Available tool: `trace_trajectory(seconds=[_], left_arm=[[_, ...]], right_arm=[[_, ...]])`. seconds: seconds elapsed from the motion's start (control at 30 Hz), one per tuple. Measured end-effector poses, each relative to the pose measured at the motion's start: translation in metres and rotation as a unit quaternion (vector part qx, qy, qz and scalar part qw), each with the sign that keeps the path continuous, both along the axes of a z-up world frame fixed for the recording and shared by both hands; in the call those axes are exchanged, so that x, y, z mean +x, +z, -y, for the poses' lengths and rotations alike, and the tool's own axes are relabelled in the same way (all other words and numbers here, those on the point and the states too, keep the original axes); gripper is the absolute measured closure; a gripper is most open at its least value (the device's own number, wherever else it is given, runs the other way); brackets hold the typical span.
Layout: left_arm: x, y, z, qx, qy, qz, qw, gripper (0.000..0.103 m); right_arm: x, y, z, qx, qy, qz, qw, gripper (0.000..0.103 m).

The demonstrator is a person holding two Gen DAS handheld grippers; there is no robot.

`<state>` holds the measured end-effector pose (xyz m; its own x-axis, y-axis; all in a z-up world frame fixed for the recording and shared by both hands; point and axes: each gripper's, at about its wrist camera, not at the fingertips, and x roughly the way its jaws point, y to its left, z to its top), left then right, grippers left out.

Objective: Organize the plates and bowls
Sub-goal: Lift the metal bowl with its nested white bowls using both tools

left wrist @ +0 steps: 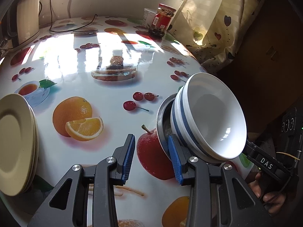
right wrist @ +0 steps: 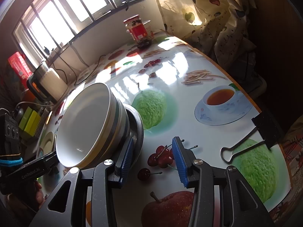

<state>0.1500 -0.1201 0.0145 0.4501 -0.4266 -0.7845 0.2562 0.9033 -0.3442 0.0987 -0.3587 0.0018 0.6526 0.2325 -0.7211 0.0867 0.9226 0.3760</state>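
Blue-padded left gripper (left wrist: 151,158) and right gripper (right wrist: 154,161) both stand wide, holding nothing. Between them two nested white bowls with blue bands (left wrist: 210,117) sit in one steel bowl (left wrist: 161,121), its base hidden, on the fruit-print table (left wrist: 106,94). Cream plates (left wrist: 15,141), stacked left, count unclear. Grippers read "DAS" and "GenRobot.AI".

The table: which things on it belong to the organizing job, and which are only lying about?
Job: white bowls, metal bowl under them, stacked plates.
Lying about: red-label jar, binder clip, kettle, cables.
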Motion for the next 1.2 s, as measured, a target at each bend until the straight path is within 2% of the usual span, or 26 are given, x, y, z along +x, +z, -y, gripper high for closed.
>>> trace_trajectory(seconds=[0.4,0.53,0.6,0.73,0.9,1.2], left_arm=[[0.001,-0.001,0.001,-0.002,0.001,0.007,1.0000,0.065],[0.000,0.000,0.003,-0.008,-0.005,0.010,0.9999,0.074],[0.000,0.001,0.005,-0.006,-0.008,0.013,0.9999,0.077],[-0.001,0.001,0.005,-0.007,-0.007,0.013,0.9999,0.078],[-0.001,0.002,0.008,-0.008,-0.012,0.017,0.9998,0.085],[-0.002,0.003,0.010,-0.011,-0.015,0.018,0.9997,0.091]], right_arm=[[-0.001,-0.001,0.004,0.028,0.009,0.010,1.000,0.076],[0.000,-0.002,0.004,0.038,0.016,0.012,0.999,0.081],[0.001,-0.001,0.003,0.042,0.022,0.015,0.999,0.088],[0.000,-0.001,0.002,0.047,0.025,0.018,0.998,0.089],[0.000,-0.001,0.003,0.054,0.028,0.020,0.998,0.092],[0.000,-0.001,0.002,0.054,0.028,0.020,0.998,0.092]])
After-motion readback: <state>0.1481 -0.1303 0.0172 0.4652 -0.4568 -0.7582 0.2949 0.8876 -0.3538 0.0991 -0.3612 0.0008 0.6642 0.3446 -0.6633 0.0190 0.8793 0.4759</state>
